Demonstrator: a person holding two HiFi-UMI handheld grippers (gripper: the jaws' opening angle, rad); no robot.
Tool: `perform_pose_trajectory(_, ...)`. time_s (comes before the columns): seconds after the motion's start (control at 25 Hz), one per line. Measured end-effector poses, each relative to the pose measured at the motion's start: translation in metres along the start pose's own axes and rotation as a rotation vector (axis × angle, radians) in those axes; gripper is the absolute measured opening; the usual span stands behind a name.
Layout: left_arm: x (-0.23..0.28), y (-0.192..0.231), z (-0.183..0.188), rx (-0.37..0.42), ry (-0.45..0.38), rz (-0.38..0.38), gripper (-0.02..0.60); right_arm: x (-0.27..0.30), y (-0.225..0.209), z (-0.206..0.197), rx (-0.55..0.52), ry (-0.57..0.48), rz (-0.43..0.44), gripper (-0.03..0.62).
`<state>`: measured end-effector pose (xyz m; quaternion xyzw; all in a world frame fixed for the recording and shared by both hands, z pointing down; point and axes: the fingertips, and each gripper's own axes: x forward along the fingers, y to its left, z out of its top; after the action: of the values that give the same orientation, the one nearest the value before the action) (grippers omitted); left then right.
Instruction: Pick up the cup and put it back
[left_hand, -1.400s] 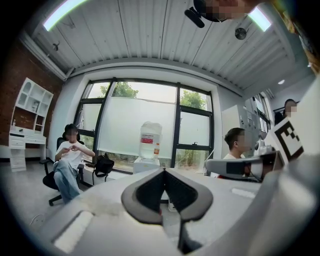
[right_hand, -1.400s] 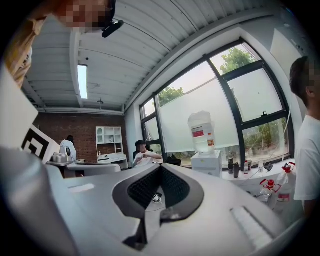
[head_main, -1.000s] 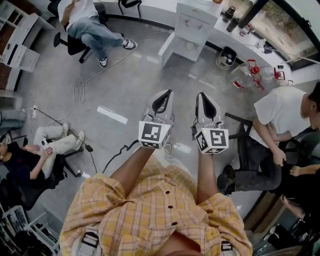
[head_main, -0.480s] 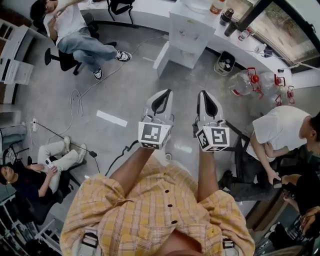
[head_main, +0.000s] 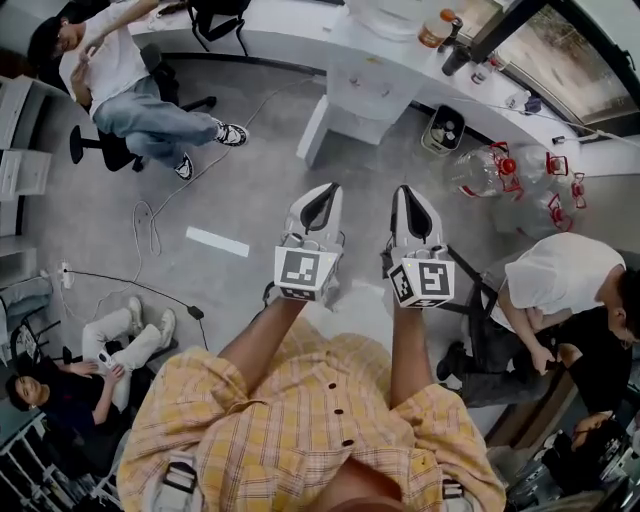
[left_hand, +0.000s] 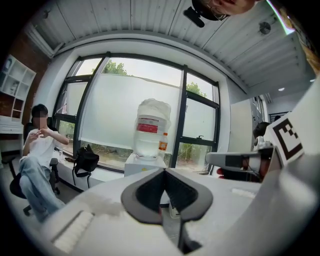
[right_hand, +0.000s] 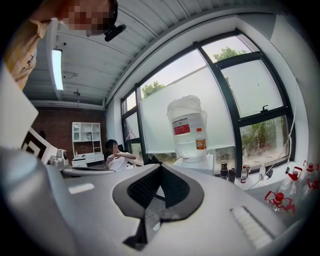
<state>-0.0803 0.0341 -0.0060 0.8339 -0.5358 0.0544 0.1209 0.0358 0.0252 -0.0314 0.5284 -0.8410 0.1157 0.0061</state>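
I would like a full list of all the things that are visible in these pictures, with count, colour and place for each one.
water dispenser: 1, white, at the window counter ahead
water bottle: 1, clear with a red label, on top of the dispenser
small bottle: 1, orange, beside the water bottle
bin: 1, dark, on the floor right of the dispenser
jugs: at least 2, clear with red caps, floor at the right
floor strip: 1, white, grey floor left of the grippers
cables: several, black and white, floor at the left
seated people: at least 3, around the room's edges
left gripper: 1, white, shut, empty
right gripper: 1, white, shut, empty
shirt: 1, yellow checked, on the wearer
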Motion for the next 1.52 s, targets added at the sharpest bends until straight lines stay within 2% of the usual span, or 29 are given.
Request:
perform_pose_trajectory(0.36, 0.035, 0.015, -0.016, 0.005, 0.014, -0.001, 0.003, 0.028, -0.022, -0.013, 0.015, 0.009, -0.051, 0.002)
perform_pose_trajectory(0.8, 0.107, 0.019, -0.078, -0.024, 0.056, -0.007, 0.003, 0.069, -0.086, -0.083, 0.022, 0.052, -0.087, 0.002)
perform_pose_trajectory(1.08, 0.171, 0.021, -0.135, -0.010, 0.083, -0.030, 0.003, 0.104, -0.131, -0.134, 0.025, 0.069, -0.093, 0.002)
perform_pose_trajectory(1.52, 0.268, 0.042, -0.241, -0.007, 0.069, -0.035, 0.003, 0.164, -0.195, -0.236, 0.000, 0.046, -0.084, 0.002)
